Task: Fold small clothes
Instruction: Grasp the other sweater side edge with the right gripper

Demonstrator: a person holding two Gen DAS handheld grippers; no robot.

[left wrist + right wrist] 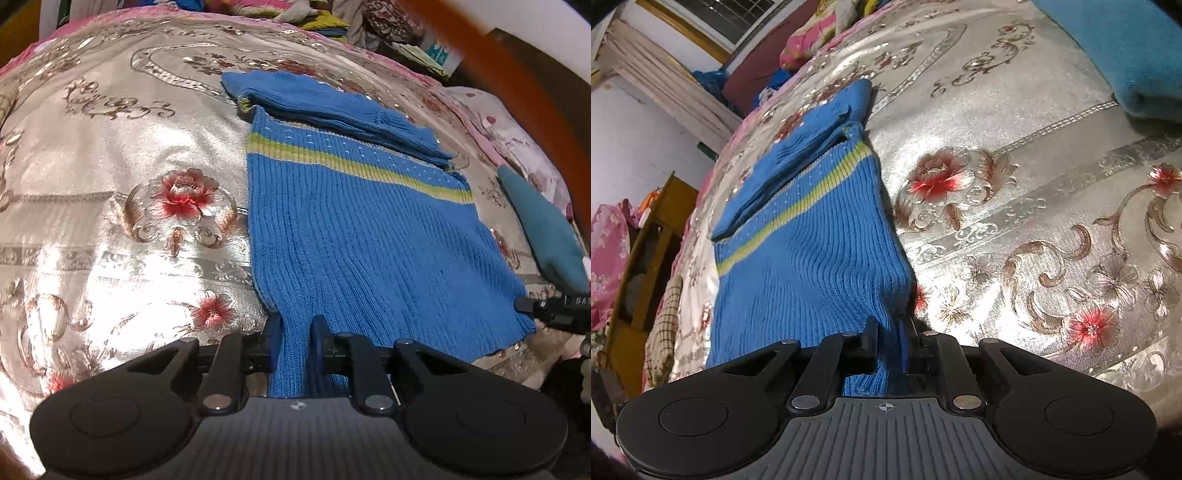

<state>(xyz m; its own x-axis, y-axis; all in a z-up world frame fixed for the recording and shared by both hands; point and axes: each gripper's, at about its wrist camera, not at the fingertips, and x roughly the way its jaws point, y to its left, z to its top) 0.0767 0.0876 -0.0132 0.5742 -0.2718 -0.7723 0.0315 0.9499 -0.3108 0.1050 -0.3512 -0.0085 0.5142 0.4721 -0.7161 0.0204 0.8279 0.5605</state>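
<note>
Both grippers — left gripper (294,341), right gripper (888,343) — pinch the blue sweater (354,236).

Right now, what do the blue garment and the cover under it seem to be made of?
Blue sweater: looks like knitted yarn, wool or acrylic, matte; vertical ribs and a yellow-green stripe knitted in show it.
Bedspread: seems a satin-like woven fabric, glossy; it shines under the light, and its red flowers look woven or embroidered.
</note>
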